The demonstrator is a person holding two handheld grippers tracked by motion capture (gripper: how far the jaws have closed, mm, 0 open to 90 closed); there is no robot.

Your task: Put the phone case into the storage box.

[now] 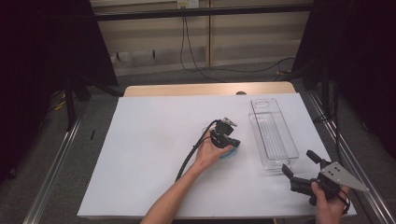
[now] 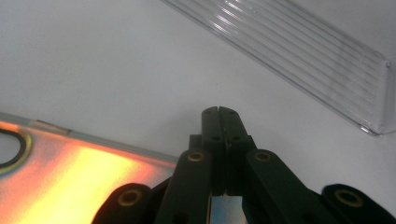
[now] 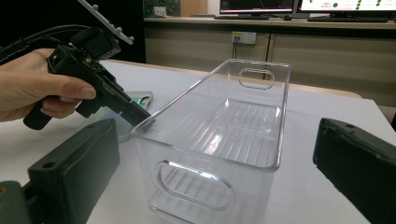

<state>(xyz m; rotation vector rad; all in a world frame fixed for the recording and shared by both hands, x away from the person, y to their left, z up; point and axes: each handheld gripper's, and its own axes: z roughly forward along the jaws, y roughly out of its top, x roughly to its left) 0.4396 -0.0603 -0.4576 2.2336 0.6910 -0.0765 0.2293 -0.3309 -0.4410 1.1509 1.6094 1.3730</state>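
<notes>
Disc case (image 2: 70,172), flat and clear with a rainbow sheen, lay on the white table (image 1: 149,154) directly under and to one side of the left gripper (image 2: 219,112). That gripper's jaws were pressed together with nothing showing between their tips, which pointed down at bare table just past the case's edge. I could not tell whether the closed tips touched the case. Judging by that low, closed pose, they were probably set to nudge or slide the case rather than pinch it. Beyond those tips lay the ribbed wall of a clear plastic bin (image 1: 256,133), near but apart, open side up, a likely place for the case to go. The right gripper (image 1: 299,163) waited at the bin's near end, its jaws spread wide and holding nothing, seemingly ready to steady the bin.
</notes>
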